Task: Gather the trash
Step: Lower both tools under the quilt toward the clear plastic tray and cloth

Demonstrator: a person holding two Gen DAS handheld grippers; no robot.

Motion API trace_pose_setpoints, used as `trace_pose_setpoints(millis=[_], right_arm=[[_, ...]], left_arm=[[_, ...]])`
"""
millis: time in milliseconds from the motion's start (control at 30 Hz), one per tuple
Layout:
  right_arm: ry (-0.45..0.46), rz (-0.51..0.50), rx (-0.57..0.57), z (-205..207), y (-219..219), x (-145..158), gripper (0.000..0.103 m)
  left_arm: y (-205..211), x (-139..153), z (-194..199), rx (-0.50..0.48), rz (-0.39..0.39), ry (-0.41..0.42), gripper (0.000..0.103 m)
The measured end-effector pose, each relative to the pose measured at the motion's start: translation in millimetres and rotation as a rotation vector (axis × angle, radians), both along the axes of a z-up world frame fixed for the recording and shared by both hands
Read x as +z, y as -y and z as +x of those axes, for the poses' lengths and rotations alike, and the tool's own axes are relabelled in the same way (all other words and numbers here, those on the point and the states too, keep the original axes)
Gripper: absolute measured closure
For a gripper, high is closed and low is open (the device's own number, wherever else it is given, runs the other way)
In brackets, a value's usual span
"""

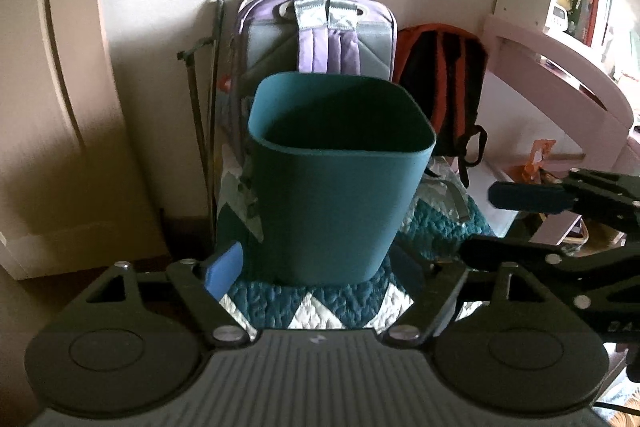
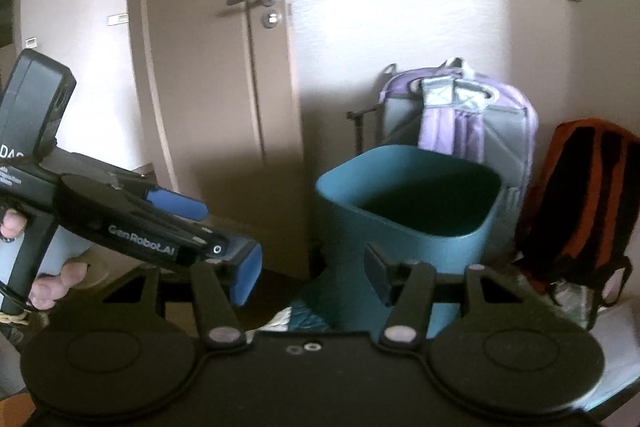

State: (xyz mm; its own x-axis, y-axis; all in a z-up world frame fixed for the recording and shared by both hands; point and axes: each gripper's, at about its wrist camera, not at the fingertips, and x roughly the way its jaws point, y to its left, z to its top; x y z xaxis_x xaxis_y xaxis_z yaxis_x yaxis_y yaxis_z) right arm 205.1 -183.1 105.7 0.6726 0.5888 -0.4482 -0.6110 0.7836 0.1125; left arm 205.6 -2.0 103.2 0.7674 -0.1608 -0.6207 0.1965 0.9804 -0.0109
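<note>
bin [image 1: 336, 183]: teal, standing upright on quilt [image 1: 320, 303], inside looking dark, contents can't tell | L gripper [image 1: 316, 269] & R gripper [image 2: 312, 277]: I'm holding both open, nothing gripped, just before bin | backpacks [image 1: 320, 35] leaning behind bin, door [image 1: 48, 67] left of bin

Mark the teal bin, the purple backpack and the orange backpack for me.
teal bin [image 1: 336, 203], left wrist view, front wall.
purple backpack [image 1: 320, 39], left wrist view, shoulder straps near the top.
orange backpack [image 2: 580, 199], right wrist view, middle of its back panel.
</note>
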Motion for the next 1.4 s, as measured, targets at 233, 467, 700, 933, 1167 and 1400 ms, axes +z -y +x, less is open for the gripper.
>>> trace_pose_setpoints(millis=[233,467,700,933,1167,1400], right_arm=[[-0.078,-0.017,0.042,-3,-31,-51,0.046],[-0.213,-0.021,0.023,13,-59,-127,0.046],[-0.421,-0.073,0.028,40,-94,-220,0.046],[-0.560,-0.169,0.045,48,-130,-314,0.046],[-0.658,-0.266,0.028,69,-154,-402,0.046],[-0.783,-0.317,-0.042,96,-167,-486,0.046]], left_arm=[[-33,-40,-18,0.011,0.028,0.000,0.007],[-81,-104,-7,0.054,0.036,-0.067,0.006],[-133,-185,20,0.114,0.044,-0.173,0.006],[-172,-275,45,0.141,0.043,-0.290,0.006],[-196,-369,63,0.141,0.073,-0.439,0.006],[-200,-446,81,0.107,0.111,-0.542,0.006]])
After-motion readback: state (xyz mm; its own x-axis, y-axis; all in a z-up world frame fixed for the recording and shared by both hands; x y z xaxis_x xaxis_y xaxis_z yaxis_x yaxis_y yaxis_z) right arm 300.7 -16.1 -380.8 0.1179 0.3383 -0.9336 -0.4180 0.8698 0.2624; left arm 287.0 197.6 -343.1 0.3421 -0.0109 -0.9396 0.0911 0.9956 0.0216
